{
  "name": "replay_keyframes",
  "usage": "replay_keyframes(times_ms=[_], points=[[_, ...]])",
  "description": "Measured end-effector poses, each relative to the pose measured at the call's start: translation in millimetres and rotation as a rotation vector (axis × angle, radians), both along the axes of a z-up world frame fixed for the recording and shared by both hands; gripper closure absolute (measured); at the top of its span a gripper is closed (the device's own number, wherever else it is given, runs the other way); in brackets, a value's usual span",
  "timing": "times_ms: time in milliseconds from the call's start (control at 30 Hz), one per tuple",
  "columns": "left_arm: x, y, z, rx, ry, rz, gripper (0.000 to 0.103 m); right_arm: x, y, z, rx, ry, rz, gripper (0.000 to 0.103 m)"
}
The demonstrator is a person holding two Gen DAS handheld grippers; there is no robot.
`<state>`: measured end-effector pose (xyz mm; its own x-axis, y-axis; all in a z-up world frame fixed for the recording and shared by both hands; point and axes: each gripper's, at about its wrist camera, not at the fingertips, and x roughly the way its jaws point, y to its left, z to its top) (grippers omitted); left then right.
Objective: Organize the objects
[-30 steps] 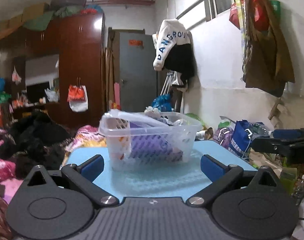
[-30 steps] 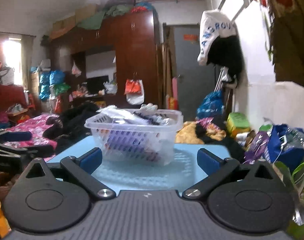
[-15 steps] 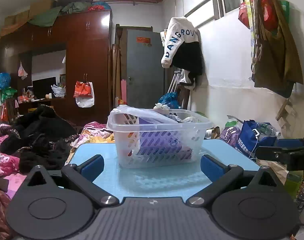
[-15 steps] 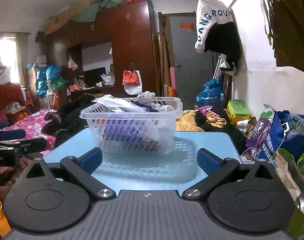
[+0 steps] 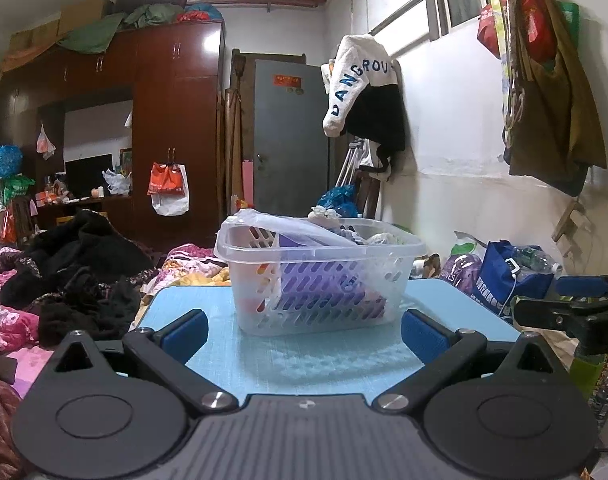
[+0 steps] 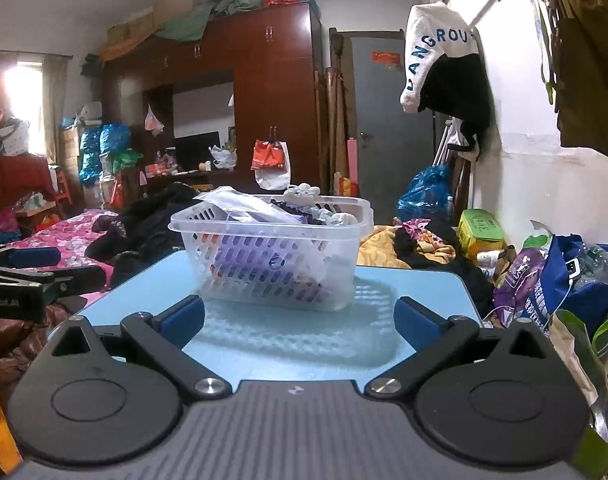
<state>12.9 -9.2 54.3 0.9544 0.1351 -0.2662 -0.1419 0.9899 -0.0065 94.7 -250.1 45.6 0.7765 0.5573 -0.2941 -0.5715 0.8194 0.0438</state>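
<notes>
A light blue table [image 5: 207, 308] fills the lower middle of both views. Directly on it, near the centre of the frame, stands a clear perforated plastic basket [image 5: 400, 284] with a purple packet and other items inside. At the left edge of the frame a bed with a pink flowered cover [image 6: 69, 238] carries a heap of dark clothes [image 5: 75, 268].

Basket [image 5: 316, 280]: clear perforated plastic, rectangular, upright on the light-blue table [image 5: 304, 364]. Filled: purple package [image 5: 324, 284] inside, clear plastic bag [image 5: 275, 224] draped over the rim, small mixed items on top (too jumbled to identify).
</notes>
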Motion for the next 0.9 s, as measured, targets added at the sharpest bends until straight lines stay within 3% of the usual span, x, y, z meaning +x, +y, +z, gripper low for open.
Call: replay_keyframes(times_ms=[900], points=[[0.4,0.3,-0.8,0.007,-0.002,-0.005,0.000,3.0,-3.1,-0.7,0.015,0.015,0.003,0.000]])
